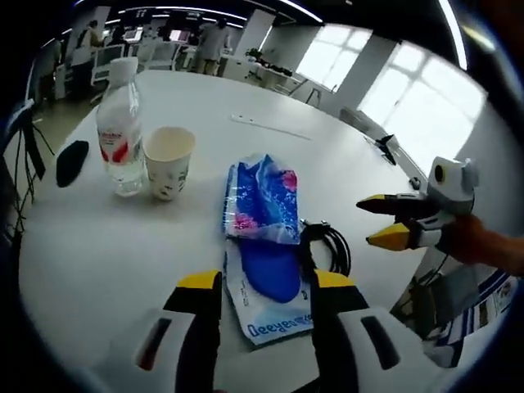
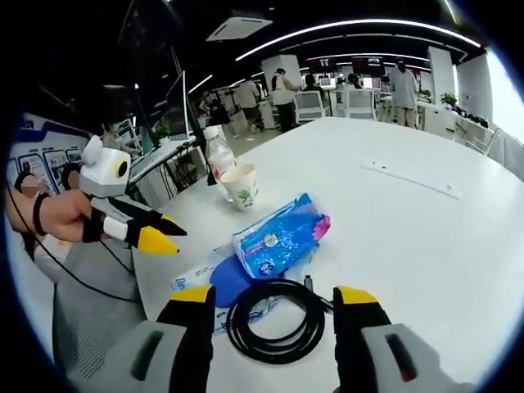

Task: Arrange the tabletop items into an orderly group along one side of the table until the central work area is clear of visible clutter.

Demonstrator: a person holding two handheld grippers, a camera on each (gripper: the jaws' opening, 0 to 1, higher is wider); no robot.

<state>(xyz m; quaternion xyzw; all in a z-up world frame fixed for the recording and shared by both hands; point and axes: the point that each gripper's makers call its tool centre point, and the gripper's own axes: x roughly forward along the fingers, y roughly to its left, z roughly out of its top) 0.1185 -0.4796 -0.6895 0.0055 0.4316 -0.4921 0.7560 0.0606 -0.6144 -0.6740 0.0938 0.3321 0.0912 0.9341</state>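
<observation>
On the white table (image 1: 98, 254) lie a blue tissue pack (image 1: 260, 201) and, under its near end, a flat blue-and-white wipes pack (image 1: 266, 286). A coiled black cable (image 1: 327, 246) rests beside them. A water bottle (image 1: 120, 131) and a paper cup (image 1: 168, 162) stand upright side by side further off. My left gripper (image 1: 266, 286) is open over the wipes pack. My right gripper (image 2: 274, 299) is open, its jaws either side of the cable coil (image 2: 274, 319). The tissue pack (image 2: 278, 233), cup (image 2: 241, 185) and bottle (image 2: 218, 160) lie beyond it. The right gripper (image 1: 383, 221) enters the left gripper view; the left gripper (image 2: 168, 233) shows in the right gripper view.
A black oval object (image 1: 72, 161) lies at the table's left edge. A thin white strip (image 1: 270, 127) lies on the far part of the table (image 2: 409, 246). Chairs, desks and several people stand beyond the table. Windows line the right wall.
</observation>
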